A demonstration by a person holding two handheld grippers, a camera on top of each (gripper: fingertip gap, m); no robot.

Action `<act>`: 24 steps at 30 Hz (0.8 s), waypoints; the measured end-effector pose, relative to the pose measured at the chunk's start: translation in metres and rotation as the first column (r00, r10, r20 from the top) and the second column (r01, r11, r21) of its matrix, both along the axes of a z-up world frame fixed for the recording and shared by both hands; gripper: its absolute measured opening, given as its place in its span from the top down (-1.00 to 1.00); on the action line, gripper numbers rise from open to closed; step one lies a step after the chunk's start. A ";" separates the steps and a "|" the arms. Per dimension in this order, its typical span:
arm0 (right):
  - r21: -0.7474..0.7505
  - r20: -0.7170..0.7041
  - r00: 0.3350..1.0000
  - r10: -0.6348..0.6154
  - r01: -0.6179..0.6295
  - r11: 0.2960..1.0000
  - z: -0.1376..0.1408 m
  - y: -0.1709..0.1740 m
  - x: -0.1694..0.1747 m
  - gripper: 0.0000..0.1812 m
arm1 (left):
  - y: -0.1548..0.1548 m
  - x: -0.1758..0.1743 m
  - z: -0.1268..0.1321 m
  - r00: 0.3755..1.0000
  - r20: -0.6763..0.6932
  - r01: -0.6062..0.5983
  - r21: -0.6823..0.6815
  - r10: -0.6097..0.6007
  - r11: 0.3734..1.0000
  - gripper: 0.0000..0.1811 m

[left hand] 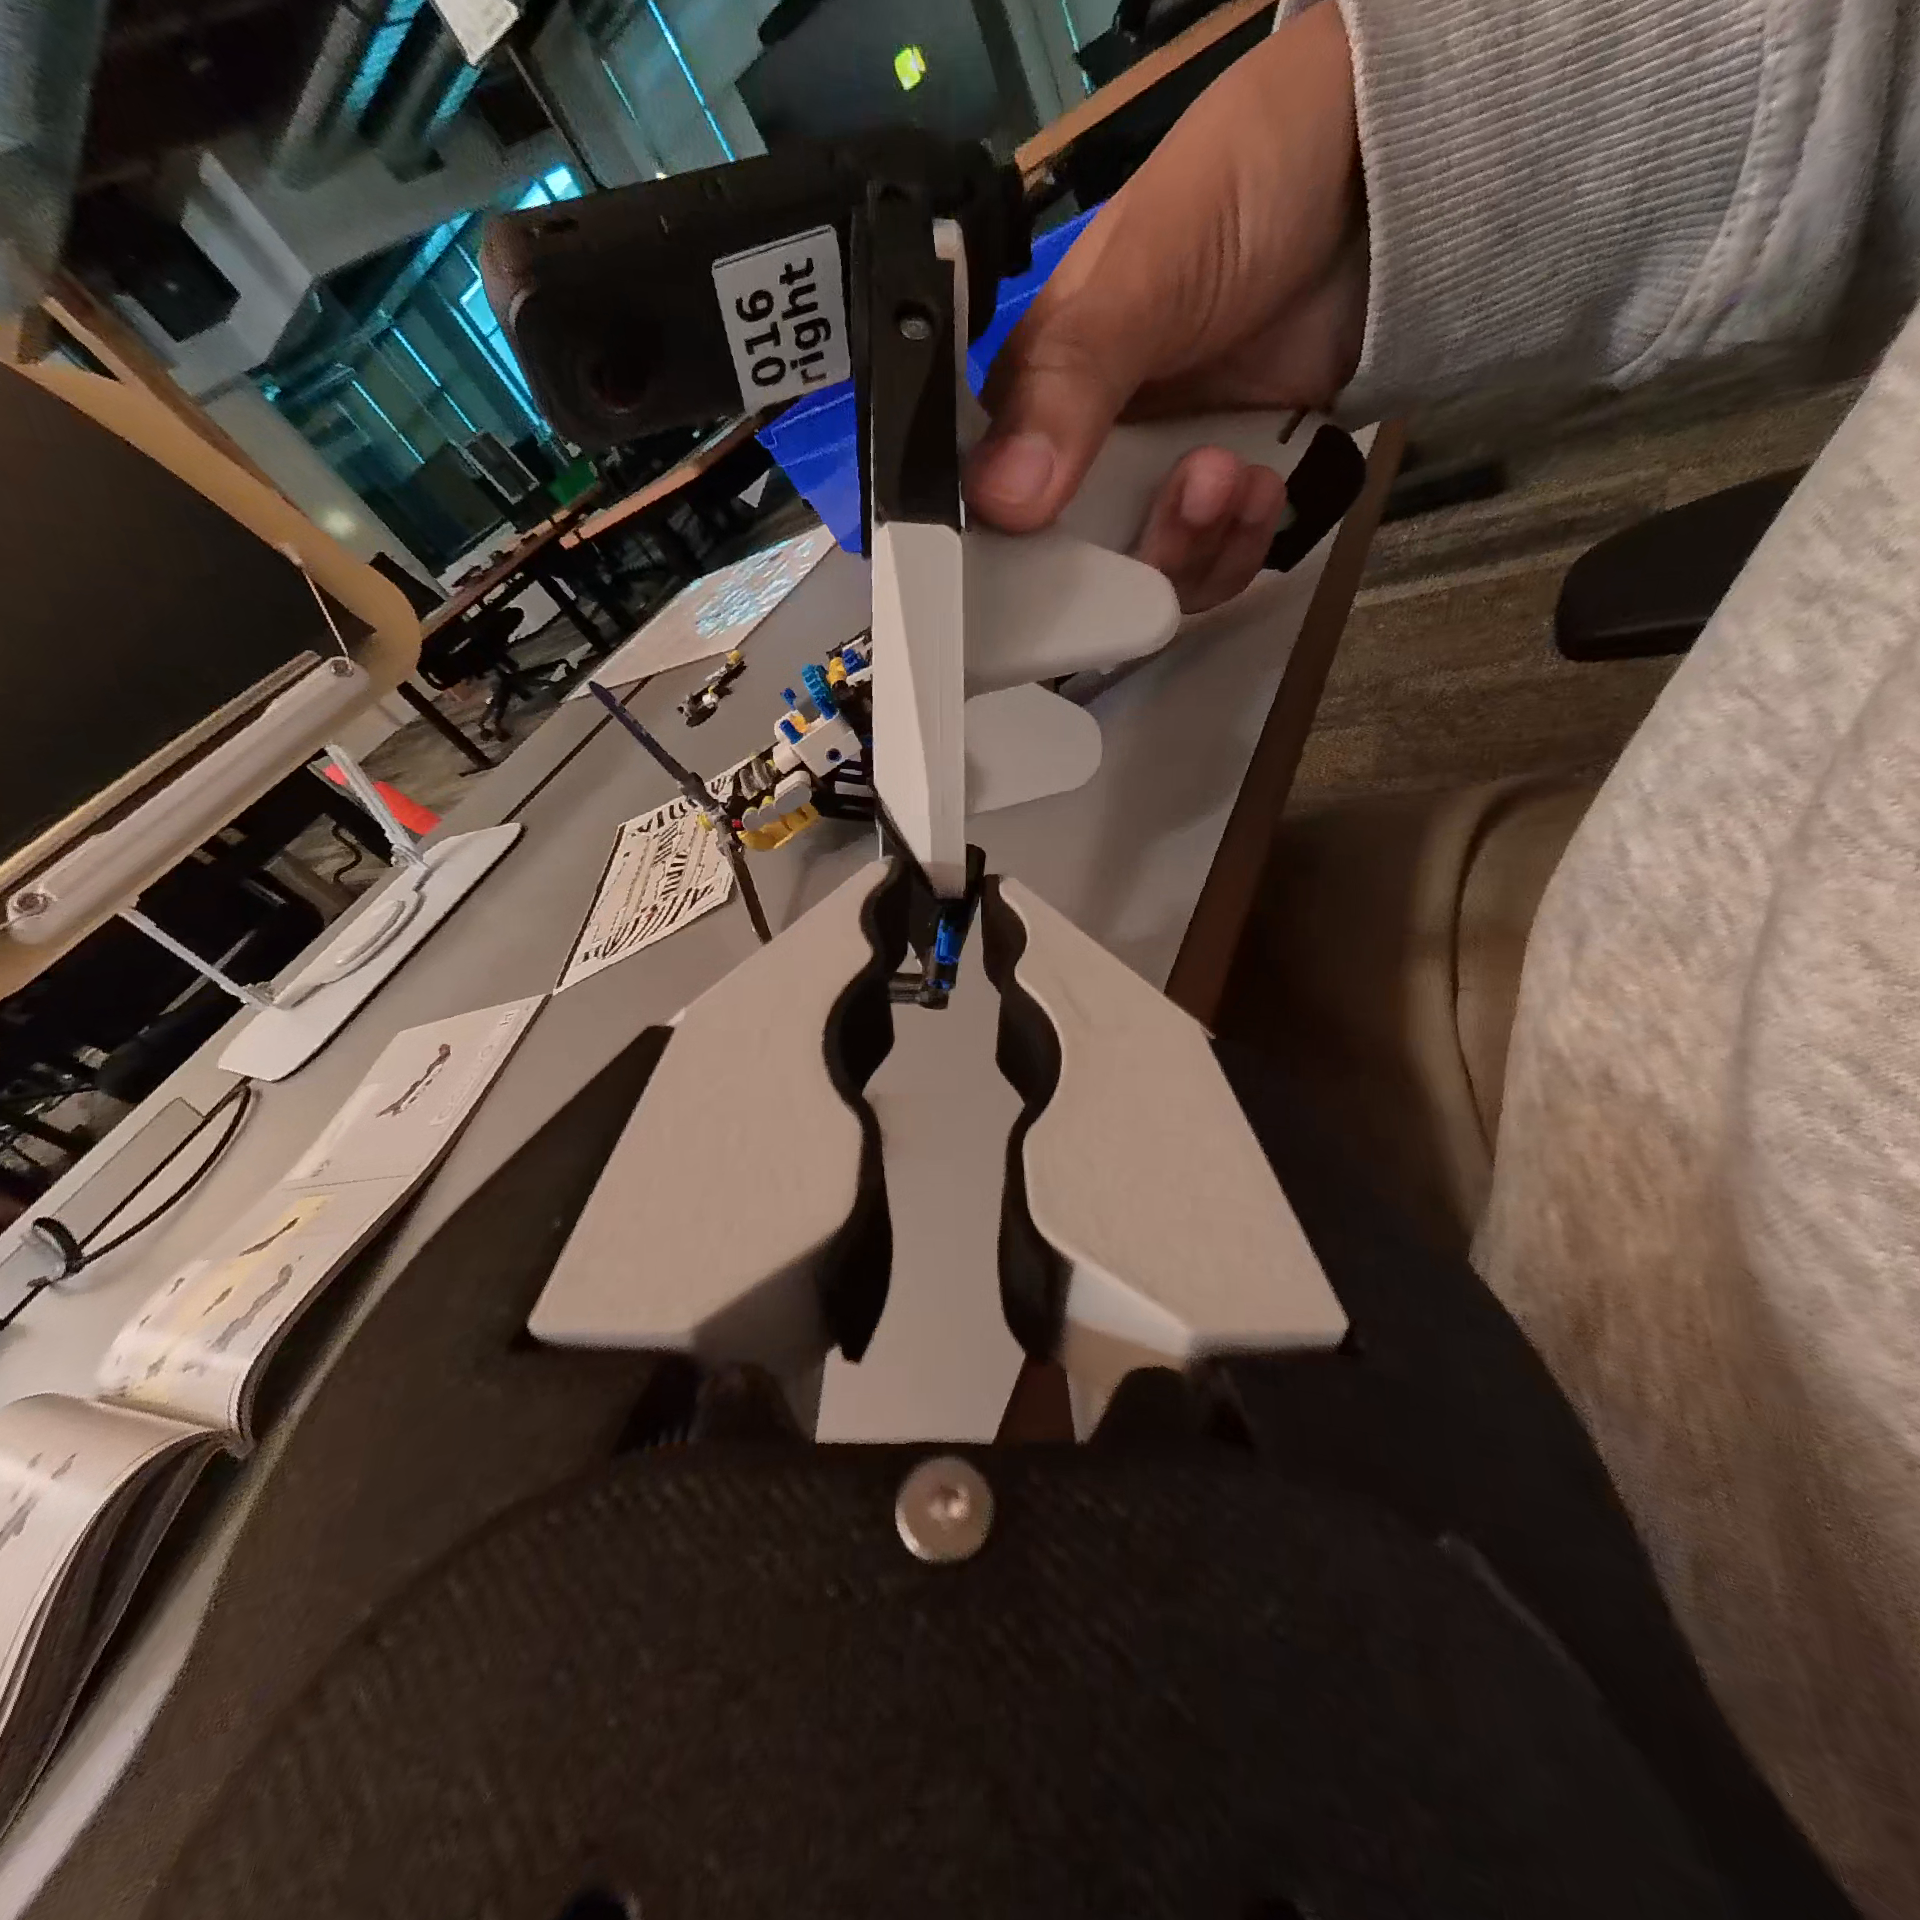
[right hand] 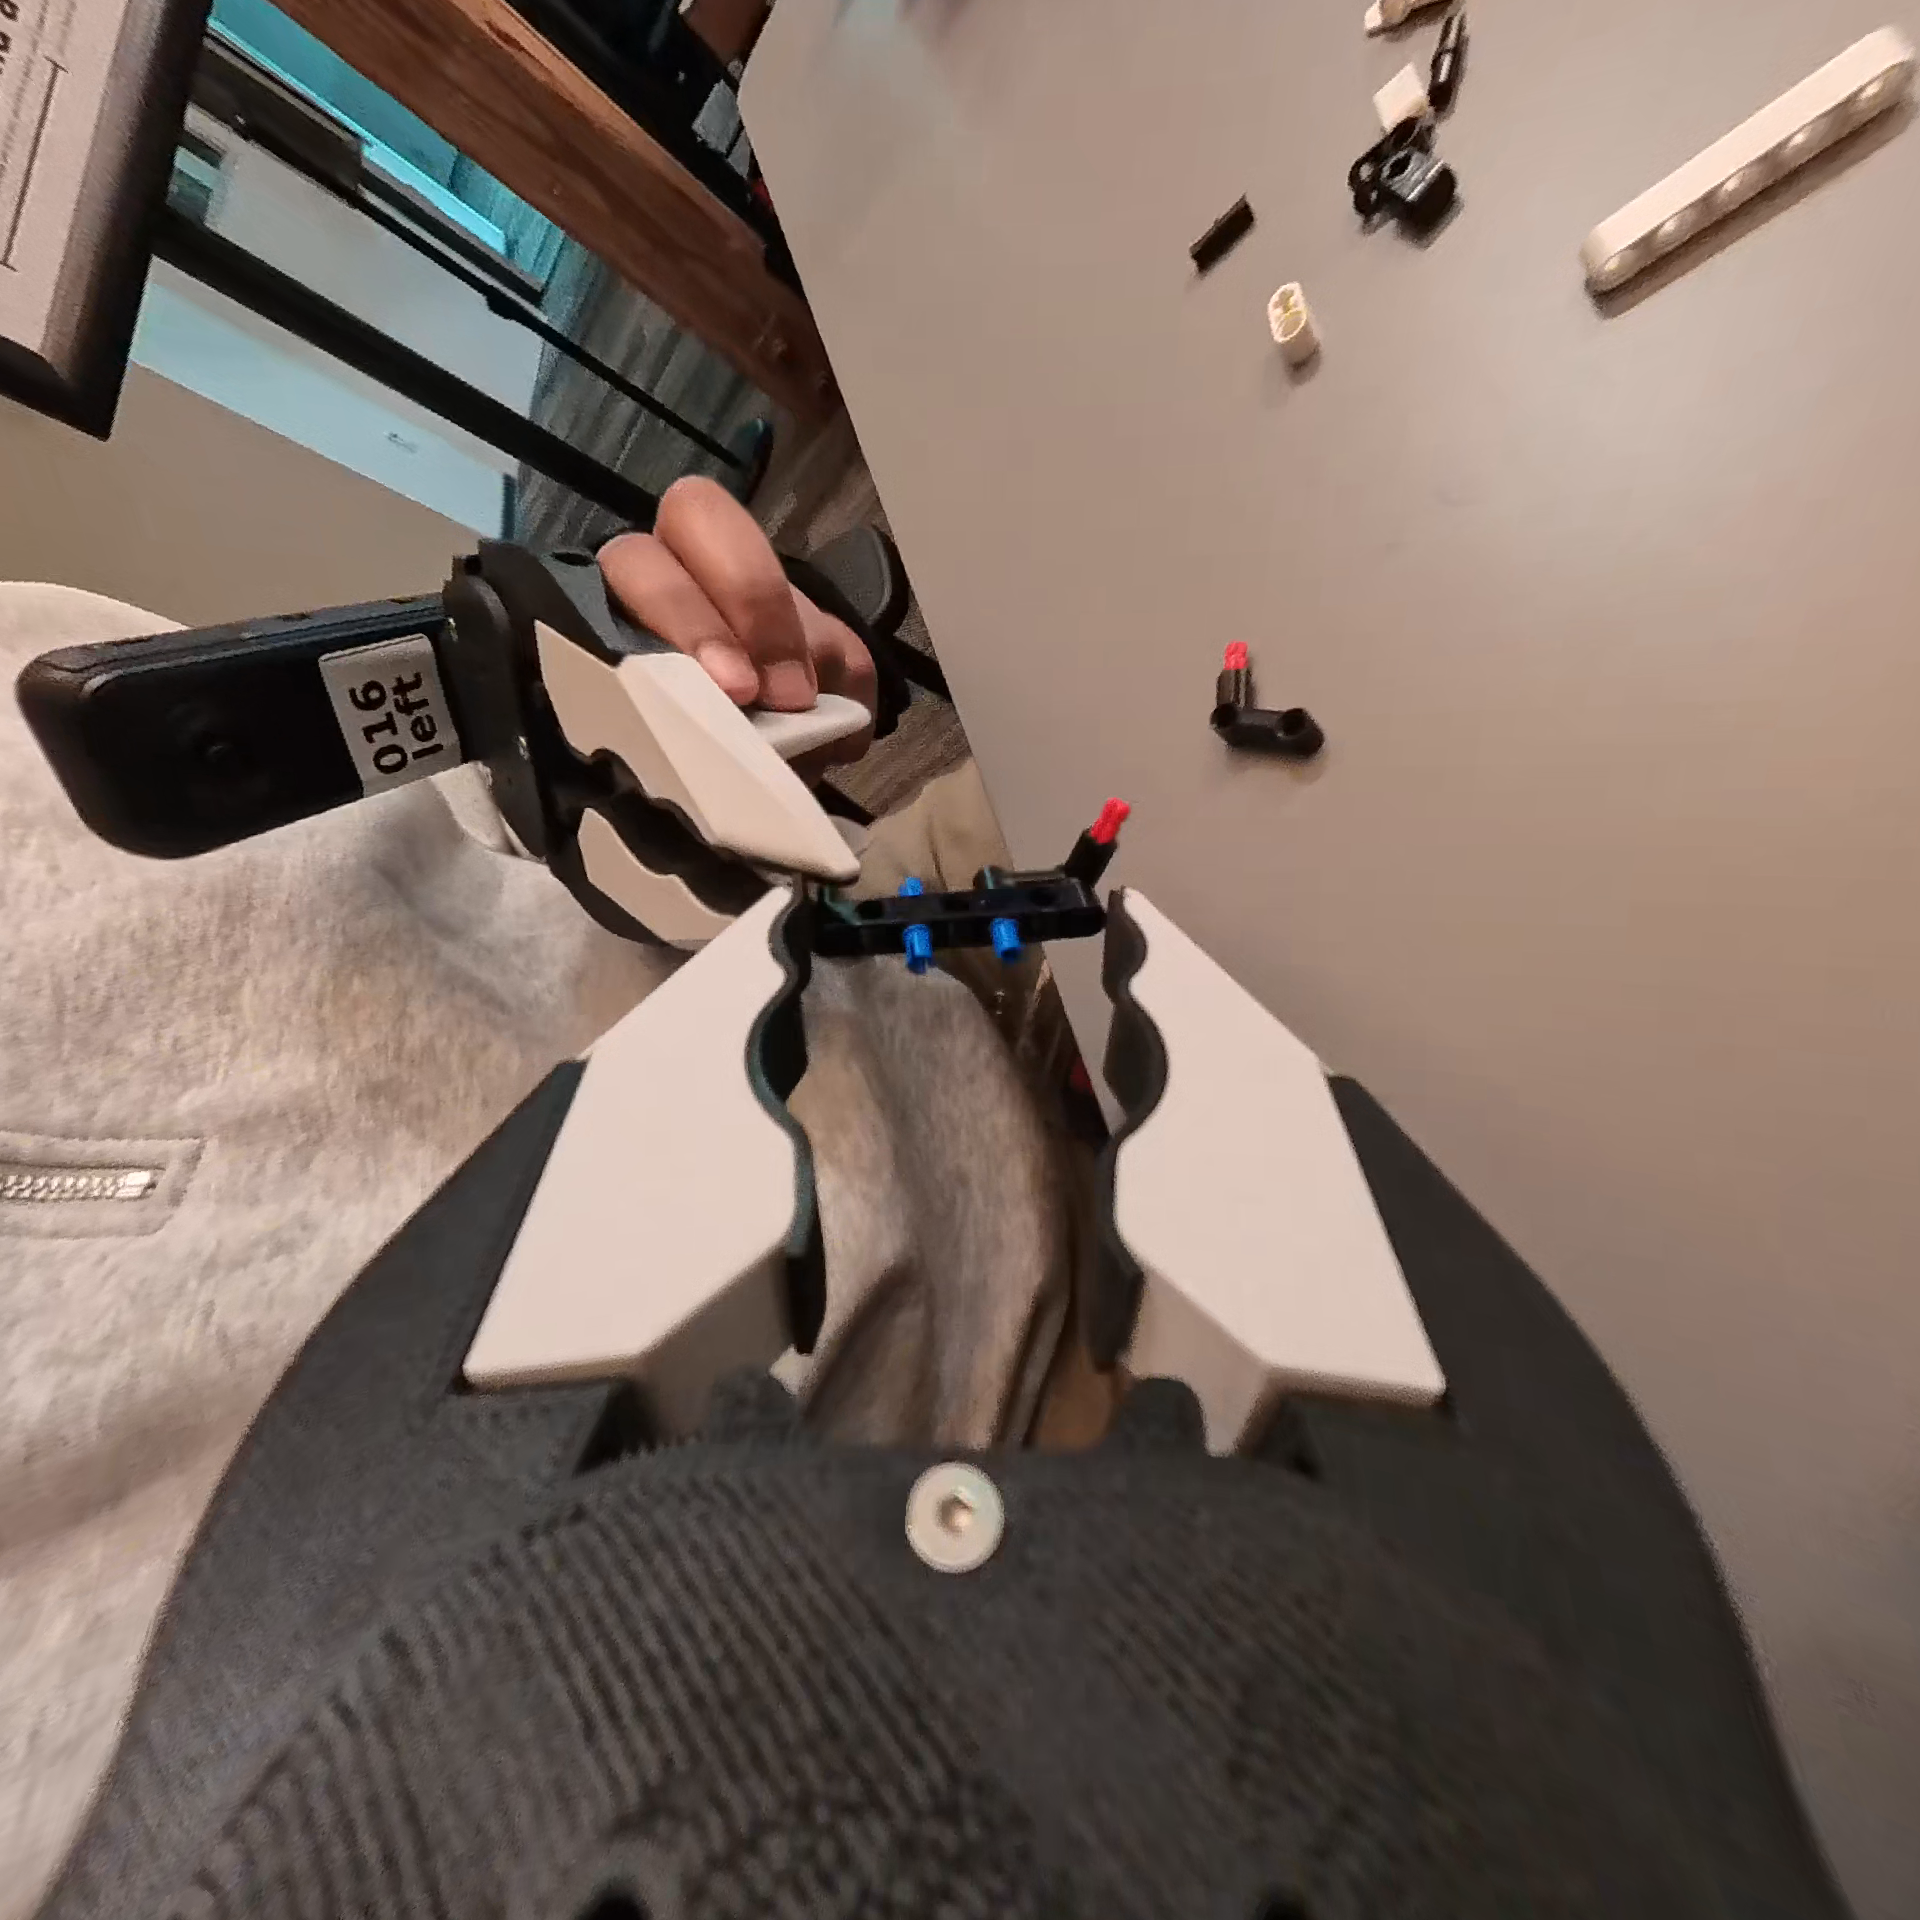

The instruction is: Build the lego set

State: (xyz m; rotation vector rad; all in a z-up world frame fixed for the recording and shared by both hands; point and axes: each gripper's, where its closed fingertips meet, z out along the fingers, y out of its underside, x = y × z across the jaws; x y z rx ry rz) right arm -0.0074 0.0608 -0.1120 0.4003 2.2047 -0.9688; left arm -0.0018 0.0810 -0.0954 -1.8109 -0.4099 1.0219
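A black lego beam with blue pins and a black connector with a red pin on one end is held in the air at the table edge. My right gripper is shut on it lengthwise, one fingertip at each end. My left gripper points along the beam and is shut on its near end; the beam shows end-on between its tips. The left gripper also shows in the right wrist view, and the right gripper comes down from above in the left wrist view.
A partly built model with rotor blades stands farther along the grey table. An open instruction booklet and a sticker sheet lie to the left. Loose parts lie on the table: a black elbow with a red pin and a long white beam. The tips of both grippers are at nearly the same place.
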 end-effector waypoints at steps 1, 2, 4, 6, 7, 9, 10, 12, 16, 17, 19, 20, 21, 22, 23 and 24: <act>-0.002 0.009 1.000 0.002 -0.002 1.000 0.000 -0.001 0.000 0.39 | -0.001 0.000 0.000 1.000 0.003 0.001 0.007 -0.001 1.000 0.87; -0.009 0.020 1.000 0.002 -0.002 1.000 0.002 -0.001 0.000 0.39 | -0.003 0.000 0.003 1.000 0.000 -0.002 0.025 0.002 1.000 0.92; -0.025 0.039 0.999 -0.006 0.007 1.000 0.004 -0.004 0.000 0.39 | -0.005 -0.001 0.006 1.000 0.012 -0.003 0.066 0.002 0.998 0.92; -0.040 0.042 0.999 -0.017 0.019 0.999 0.006 -0.007 -0.002 0.39 | -0.008 -0.003 0.007 1.000 0.028 -0.006 0.110 0.003 0.994 0.93; -0.054 0.047 0.999 -0.022 0.025 0.998 0.008 -0.008 -0.002 0.39 | -0.009 -0.003 0.010 0.999 0.032 -0.007 0.141 0.003 0.990 0.93; -0.100 0.065 0.997 -0.036 0.042 0.994 0.016 -0.011 -0.005 0.40 | -0.013 -0.004 0.016 0.999 0.047 -0.011 0.229 0.001 0.973 0.93; -0.129 0.076 0.996 -0.039 0.049 0.990 0.021 -0.011 -0.006 0.40 | -0.018 -0.006 0.020 0.998 0.056 -0.020 0.289 0.003 0.957 0.94; -0.195 0.066 0.996 -0.059 0.071 0.978 0.034 -0.009 -0.013 0.42 | -0.028 -0.007 0.028 0.996 0.085 -0.020 0.432 -0.018 0.902 0.94; -0.390 -0.194 0.973 -0.124 0.040 0.920 0.069 -0.007 -0.023 0.56 | -0.046 -0.005 0.044 0.981 0.134 0.010 0.682 -0.138 0.731 0.95; -0.417 -0.295 0.947 -0.125 -0.010 0.909 0.077 -0.007 -0.020 0.61 | -0.048 -0.004 0.045 0.975 0.141 0.020 0.714 -0.171 0.700 0.95; -0.399 -0.482 0.870 -0.106 -0.110 0.911 0.082 -0.008 -0.015 0.65 | -0.048 -0.002 0.047 0.955 0.152 0.049 0.765 -0.255 0.642 0.95; -0.364 -0.546 0.834 -0.079 -0.151 0.919 0.080 -0.010 -0.013 0.68 | -0.047 0.000 0.048 0.943 0.156 0.062 0.788 -0.295 0.613 0.95; -0.326 -0.585 0.810 -0.039 -0.191 0.926 0.077 -0.011 -0.009 0.68 | -0.047 0.001 0.048 0.933 0.154 0.071 0.808 -0.325 0.586 0.95; -0.289 -0.602 0.799 0.005 -0.223 0.931 0.074 -0.013 -0.006 0.69 | -0.047 0.002 0.049 0.925 0.150 0.077 0.824 -0.348 0.562 0.95; -0.259 -0.605 0.795 0.041 -0.246 0.934 0.070 -0.015 -0.004 0.70 | -0.047 0.003 0.050 0.919 0.147 0.081 0.836 -0.365 0.543 0.95; -0.239 -0.600 0.797 0.074 -0.266 0.934 0.066 -0.016 -0.001 0.73 | -0.048 0.003 0.050 0.914 0.146 0.084 0.844 -0.377 0.530 0.95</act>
